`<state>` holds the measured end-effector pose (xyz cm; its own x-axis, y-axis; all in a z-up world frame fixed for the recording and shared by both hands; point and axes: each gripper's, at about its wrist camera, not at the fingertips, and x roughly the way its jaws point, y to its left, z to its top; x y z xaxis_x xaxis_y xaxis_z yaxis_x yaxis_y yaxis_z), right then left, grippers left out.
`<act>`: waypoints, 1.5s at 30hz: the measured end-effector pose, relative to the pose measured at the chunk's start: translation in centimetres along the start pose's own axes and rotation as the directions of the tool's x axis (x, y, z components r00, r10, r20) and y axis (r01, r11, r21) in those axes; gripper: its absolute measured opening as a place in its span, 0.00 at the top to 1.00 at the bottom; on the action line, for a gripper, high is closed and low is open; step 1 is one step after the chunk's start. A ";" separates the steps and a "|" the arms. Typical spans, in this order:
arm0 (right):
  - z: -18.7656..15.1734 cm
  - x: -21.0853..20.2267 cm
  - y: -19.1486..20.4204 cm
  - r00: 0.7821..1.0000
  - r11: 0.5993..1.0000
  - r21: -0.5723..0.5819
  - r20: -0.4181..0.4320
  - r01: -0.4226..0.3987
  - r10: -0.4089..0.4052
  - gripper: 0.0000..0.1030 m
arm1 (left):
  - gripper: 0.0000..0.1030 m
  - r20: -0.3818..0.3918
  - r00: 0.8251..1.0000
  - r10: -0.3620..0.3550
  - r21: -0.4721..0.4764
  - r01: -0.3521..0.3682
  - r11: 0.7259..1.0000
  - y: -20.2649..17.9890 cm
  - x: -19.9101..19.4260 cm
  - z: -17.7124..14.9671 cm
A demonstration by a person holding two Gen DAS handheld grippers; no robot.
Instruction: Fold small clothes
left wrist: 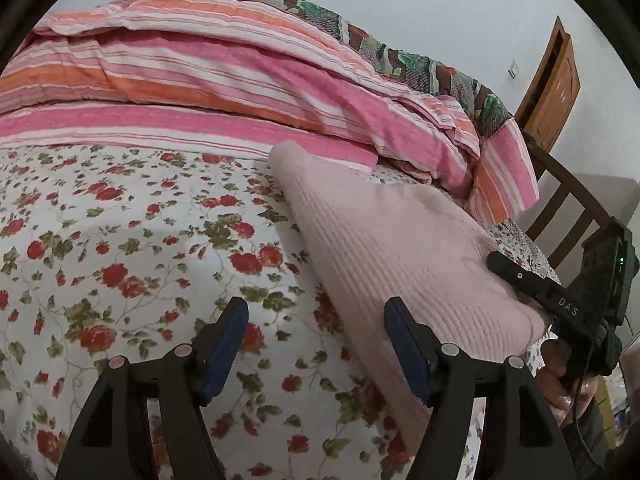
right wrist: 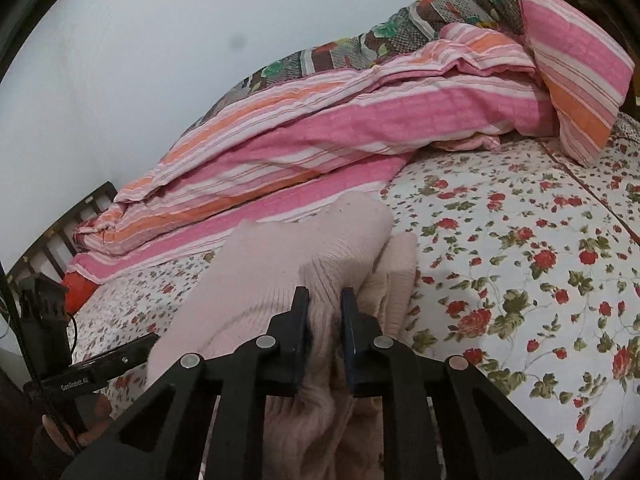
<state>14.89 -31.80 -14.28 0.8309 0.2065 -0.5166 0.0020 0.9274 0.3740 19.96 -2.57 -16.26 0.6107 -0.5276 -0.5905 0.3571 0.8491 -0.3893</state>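
My right tongs [right wrist: 325, 300] pinch a bunched fold of the pale pink knit garment [left wrist: 404, 248] on the flowered bedsheet [left wrist: 120, 240], just in front of the striped pink quilt [left wrist: 240, 80]. My left tongs [left wrist: 316, 316] stand wide apart and empty over the sheet, beside the garment's edge.

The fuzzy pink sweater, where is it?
The pink sweater lies on the flowery bed sheet, in front of the striped quilt, pinched by the right gripper.
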 end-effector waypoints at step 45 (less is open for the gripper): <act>-2.1 -4.3 -0.5 0.991 0.999 -0.016 -0.129 -0.031 0.029 0.95 | 0.81 -0.001 0.996 -0.089 0.349 0.084 0.933 -6.9 -3.2 -4.6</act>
<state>10.16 -32.47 -13.86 0.7523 0.2715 -0.6003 -0.0324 0.9253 0.3779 12.28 -6.86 -14.92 0.5755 -0.6014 -0.5543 0.6315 0.7574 -0.1660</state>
